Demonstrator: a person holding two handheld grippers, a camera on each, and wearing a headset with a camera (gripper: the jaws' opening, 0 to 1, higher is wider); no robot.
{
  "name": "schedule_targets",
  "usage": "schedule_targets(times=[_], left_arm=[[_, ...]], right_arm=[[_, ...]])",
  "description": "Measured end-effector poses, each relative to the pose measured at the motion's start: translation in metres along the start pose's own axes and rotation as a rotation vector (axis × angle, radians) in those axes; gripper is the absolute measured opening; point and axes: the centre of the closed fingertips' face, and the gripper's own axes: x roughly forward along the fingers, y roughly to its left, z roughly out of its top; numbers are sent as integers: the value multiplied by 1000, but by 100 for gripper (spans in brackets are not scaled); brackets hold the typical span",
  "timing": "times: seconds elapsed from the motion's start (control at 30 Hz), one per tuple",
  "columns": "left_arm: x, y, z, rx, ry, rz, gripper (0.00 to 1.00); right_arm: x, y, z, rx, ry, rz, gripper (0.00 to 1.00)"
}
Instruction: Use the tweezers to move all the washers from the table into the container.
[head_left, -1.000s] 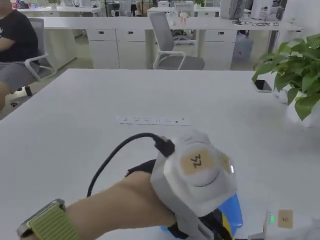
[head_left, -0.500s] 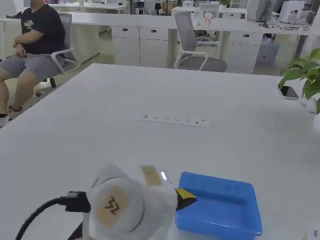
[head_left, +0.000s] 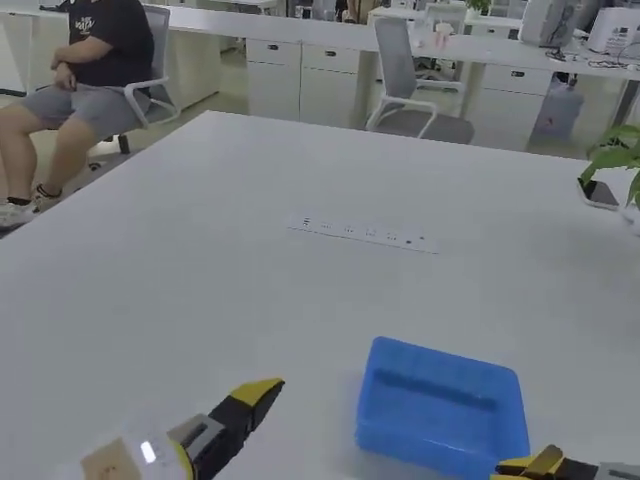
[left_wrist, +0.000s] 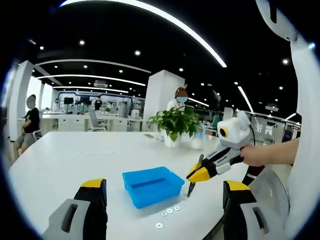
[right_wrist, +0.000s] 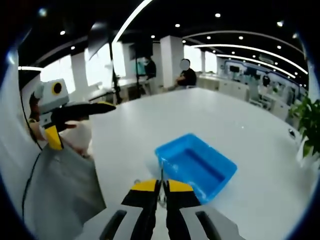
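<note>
Drawn back off the shallow blue plastic container (head_left: 435, 440), the left gripper (left_wrist: 164, 182) gapes; the right gripper (right_wrist: 161, 186) pinches thin metal tweezers (right_wrist: 161, 174); four small silvery washers (left_wrist: 170, 210) await transfer.

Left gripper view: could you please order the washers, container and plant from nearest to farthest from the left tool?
1. Washers, on the table just ahead of the jaws.
2. Container, right behind them, centre.
3. Plant, at the far table edge, beyond the container.
</note>
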Motion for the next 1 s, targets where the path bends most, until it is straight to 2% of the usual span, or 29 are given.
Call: schedule_targets(times=[0.1,0.13,0.17,0.2,0.23,0.3,0.47,0.57,0.63,0.67,0.7,0.73,0.8,0.9,1.0], left_arm=[[-1,2,9,-7,-70,20,99],[0,0,14,-18,-103,11,99],[-1,-5,22,-29,-160,-14,97],[-2,-6,27,-35,-192,-24,96],[-2,-4,29,-66,-212,-15,96],[-2,0,26,-55,-205,-11,98],[3,6,12,-53,-144,20,99],[5,3,9,-31,-129,26,99],[6,-6,10,-6,-134,-7,99],[6,-8,9,21,-122,-10,98],[7,-9,4,49,-89,-9,96],[8,-11,3,57,-86,-14,95],[9,-11,1,51,-73,-15,94],[7,-9,1,43,-77,-8,93],[4,-2,4,-3,-93,0,91]], right_arm=[[-2,-1,7,0,-9,-3,2],[-2,-2,9,1,-10,-3,2],[-2,-3,11,5,-11,-4,2],[-2,-4,13,9,-16,-6,2],[-3,-4,14,21,-24,-2,2],[-3,-6,16,38,-31,3,2],[-4,-9,22,48,-43,-16,2],[-5,-13,28,54,-62,-23,2],[-4,-15,31,60,-68,-20,2],[-3,-18,33,60,-74,-29,2],[-2,-21,34,59,-77,-35,2],[-2,-23,36,61,-83,-39,2],[-1,-28,41,70,-101,-50,2],[1,-36,52,94,-140,-59,2],[5,-42,55,87,-142,-62,2]])
